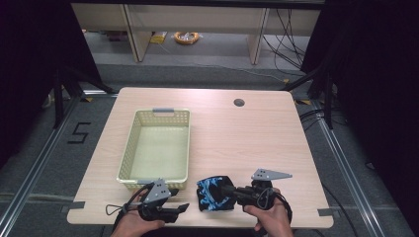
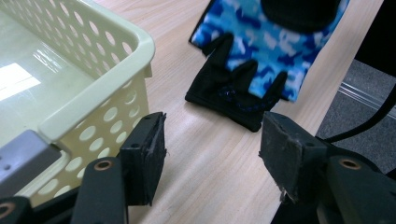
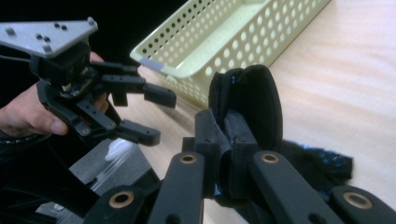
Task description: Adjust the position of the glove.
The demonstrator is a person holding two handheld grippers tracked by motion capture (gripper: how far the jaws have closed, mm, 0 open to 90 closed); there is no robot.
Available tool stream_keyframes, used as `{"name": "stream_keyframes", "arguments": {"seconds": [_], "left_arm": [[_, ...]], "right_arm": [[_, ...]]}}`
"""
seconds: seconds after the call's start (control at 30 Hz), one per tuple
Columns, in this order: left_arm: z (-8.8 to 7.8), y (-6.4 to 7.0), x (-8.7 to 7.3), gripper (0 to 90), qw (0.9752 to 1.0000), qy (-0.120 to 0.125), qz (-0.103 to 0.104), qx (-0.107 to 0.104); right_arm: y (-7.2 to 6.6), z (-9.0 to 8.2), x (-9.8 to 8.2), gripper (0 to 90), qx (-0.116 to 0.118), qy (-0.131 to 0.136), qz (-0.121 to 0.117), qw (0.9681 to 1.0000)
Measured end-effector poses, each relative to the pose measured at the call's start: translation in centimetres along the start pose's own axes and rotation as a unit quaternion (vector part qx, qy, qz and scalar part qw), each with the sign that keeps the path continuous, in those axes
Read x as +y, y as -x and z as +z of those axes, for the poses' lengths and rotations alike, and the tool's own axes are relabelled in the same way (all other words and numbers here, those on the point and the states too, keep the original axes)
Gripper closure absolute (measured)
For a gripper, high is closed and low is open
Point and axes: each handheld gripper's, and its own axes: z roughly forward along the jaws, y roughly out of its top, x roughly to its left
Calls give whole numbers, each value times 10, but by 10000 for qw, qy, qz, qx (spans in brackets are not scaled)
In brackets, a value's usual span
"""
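Observation:
A fingerless glove point(image 1: 211, 195) in blue camouflage and black lies near the table's front edge, just right of the pale yellow perforated basket point(image 1: 160, 145). My right gripper point(image 1: 226, 190) is shut on the glove's black cuff point(image 3: 259, 93), which stands up pinched between its pads point(image 3: 229, 135). My left gripper point(image 1: 182, 201) sits at the basket's front right corner, open with nothing between its pads point(image 2: 215, 156). Ahead of them the glove's finger stubs point(image 2: 243, 88) rest on the wood beside the basket wall point(image 2: 93, 70). From the right gripper view the left gripper point(image 3: 161, 116) stands open in a hand, in front of the basket point(image 3: 233, 37).
The basket holds nothing and has a grey handle point(image 1: 163, 110) at its far end. A round cable hole point(image 1: 239, 102) is at the table's back right. The wooden table point(image 1: 257, 143) has bare room to the right. Its front edge runs close under both hands.

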Motion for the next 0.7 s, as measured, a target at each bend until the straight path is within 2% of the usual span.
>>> {"name": "stream_keyframes", "arguments": {"seconds": [0.03, 0.07, 0.1, 0.13, 0.17, 0.2, 0.23, 0.27, 0.33, 0.37, 0.4, 0.43, 0.47, 0.5, 0.53, 0.57, 0.6, 0.63, 0.67, 0.7], "left_arm": [[0, 0, 0, 398, 10000, 4, 2, -2], [0, 0, 1, 397, 10000, -7, -1, -39], [1, 0, 1, 397, 10000, -24, 51, -12], [2, 1, 2, 397, 10000, 39, -54, -46], [2, 1, 3, 396, 10000, -10, 0, -47], [4, 3, 4, 395, 9999, 85, -96, -62], [4, 3, 5, 394, 10000, 15, 18, -53], [6, 4, 6, 394, 9999, 77, -34, -99], [8, 5, 7, 393, 9999, 45, -45, -89], [9, 4, 8, 393, 9999, -22, 85, -125], [11, 5, 7, 393, 9999, -22, 34, -128], [13, 7, 7, 393, 9999, 18, -53, -101], [12, 4, 8, 393, 9997, -128, 176, -122], [14, 6, 7, 394, 9998, -114, 58, -120], [16, 6, 7, 394, 9997, -171, 98, -112], [17, 6, 7, 394, 9996, -184, 169, -157], [19, 7, 6, 395, 9996, -222, 78, -144], [21, 8, 6, 397, 9996, -175, 91, -176], [22, 8, 6, 397, 9994, -268, 72, -193], [24, 9, 5, 398, 9993, -262, 153, -196]], "right_arm": [[-1, 1, -2, 860, -6, -55, 149, 9999], [-1, 2, -2, 861, 17, -83, 183, 9998], [-1, 2, -2, 861, 63, -62, 185, 9998], [0, 2, -3, 861, 64, -65, 130, 9999], [3, 3, -3, 861, 107, -17, -53, 9999], [1, 3, -3, 860, 71, -56, 45, 9999], [2, 4, -4, 860, 51, 2, 8, 10000], [2, 5, -4, 860, 79, -62, 59, 9999], [4, 6, -6, 859, 23, -109, 159, 9998], [8, 10, -9, 859, 101, -109, 153, 9998], [11, 11, -11, 858, -2, -139, 248, 9996], [14, 12, -13, 856, 0, -198, 361, 9992], [17, 13, -15, 853, -58, -236, 457, 9987], [19, 14, -17, 850, -56, -285, 538, 9981], [25, 15, -18, 846, -203, -333, 441, 9983], [28, 16, -20, 837, -245, -393, 454, 9979], [31, 17, -22, 817, -394, -458, 418, 9973], [30, 18, -23, 797, -480, -603, 644, 9949], [35, 20, -24, 784, -612, -573, 346, 9959], [35, 20, -24, 759, -669, -670, 355, 9949]]}}
